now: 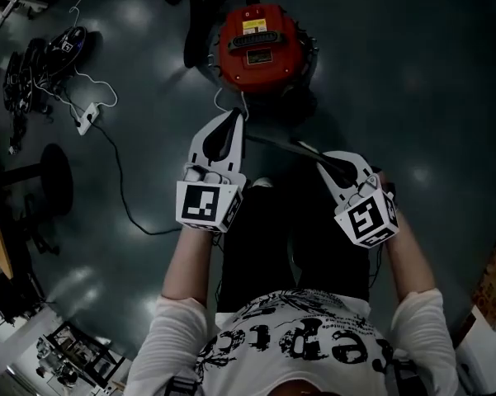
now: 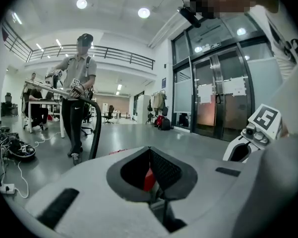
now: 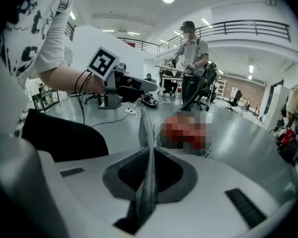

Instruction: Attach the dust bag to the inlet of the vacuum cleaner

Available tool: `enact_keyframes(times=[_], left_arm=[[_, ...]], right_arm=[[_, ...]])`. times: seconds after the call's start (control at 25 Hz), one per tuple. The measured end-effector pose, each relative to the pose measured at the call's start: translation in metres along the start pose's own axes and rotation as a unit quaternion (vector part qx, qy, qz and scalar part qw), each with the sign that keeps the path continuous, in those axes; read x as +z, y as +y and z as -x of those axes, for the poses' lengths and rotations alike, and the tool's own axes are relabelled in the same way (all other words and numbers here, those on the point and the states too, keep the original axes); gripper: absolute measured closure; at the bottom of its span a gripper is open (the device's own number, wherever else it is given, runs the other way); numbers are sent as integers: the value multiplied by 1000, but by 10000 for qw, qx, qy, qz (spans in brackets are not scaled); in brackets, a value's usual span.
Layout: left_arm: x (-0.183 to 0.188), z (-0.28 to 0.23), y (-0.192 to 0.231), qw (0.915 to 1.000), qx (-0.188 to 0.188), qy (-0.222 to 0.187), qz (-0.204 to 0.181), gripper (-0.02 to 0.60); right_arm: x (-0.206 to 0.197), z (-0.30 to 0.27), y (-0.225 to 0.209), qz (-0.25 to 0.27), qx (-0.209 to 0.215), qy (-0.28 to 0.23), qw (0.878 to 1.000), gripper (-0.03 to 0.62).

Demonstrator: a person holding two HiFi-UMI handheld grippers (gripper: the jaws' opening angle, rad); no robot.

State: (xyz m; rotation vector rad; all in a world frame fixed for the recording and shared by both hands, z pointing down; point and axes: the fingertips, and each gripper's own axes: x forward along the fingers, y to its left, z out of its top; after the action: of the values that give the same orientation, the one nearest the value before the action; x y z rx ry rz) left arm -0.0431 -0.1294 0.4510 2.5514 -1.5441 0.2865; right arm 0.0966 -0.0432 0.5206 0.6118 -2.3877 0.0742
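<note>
The red vacuum cleaner (image 1: 260, 44) stands on the dark floor ahead of me, its black hose (image 1: 200, 15) curling off its far left side. A thin grey mesh dust bag (image 1: 281, 143) is stretched edge-on between my two grippers. My left gripper (image 1: 235, 118) is shut on one end, a little short of the vacuum. My right gripper (image 1: 320, 157) is shut on the other end, lower and to the right. In the right gripper view the bag (image 3: 148, 182) rises out of the closed jaws toward the left gripper (image 3: 139, 86). The bag's opening is hidden.
A white power strip (image 1: 87, 118) with trailing cables lies on the floor at left, beside a pile of dark gear (image 1: 41, 60) and a round black base (image 1: 54, 176). Another person (image 2: 77, 83) holding a hose stands further off. Glass doors (image 2: 223, 98) close the right side.
</note>
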Motion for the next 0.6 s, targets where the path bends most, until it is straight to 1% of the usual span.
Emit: enact_keyframes(times=[0.08, 0.16, 0.24, 0.32, 0.4, 0.6], left_arm=[[-18, -17, 9, 9994, 46, -176, -286, 577], [-35, -35, 20, 9973, 148, -248, -678, 577], [-53, -53, 30, 9931, 256, -246, -1120, 572], [-64, -72, 37, 9882, 261, -291, -1482, 552], [-71, -88, 45, 9838, 232, -268, -1756, 535], [-77, -123, 67, 9763, 347, -27, -2135, 499]], right_arm=[[-18, -25, -5, 184, 16, -86, 9998, 572], [-33, -49, -9, 398, 71, -189, 9990, 572], [-50, -65, -14, 666, 119, -242, 9974, 572], [-62, -77, -19, 826, 114, -259, 9962, 572], [-66, -85, -19, 804, 124, -249, 9964, 572], [-66, -97, -20, 578, 279, -210, 9977, 572]])
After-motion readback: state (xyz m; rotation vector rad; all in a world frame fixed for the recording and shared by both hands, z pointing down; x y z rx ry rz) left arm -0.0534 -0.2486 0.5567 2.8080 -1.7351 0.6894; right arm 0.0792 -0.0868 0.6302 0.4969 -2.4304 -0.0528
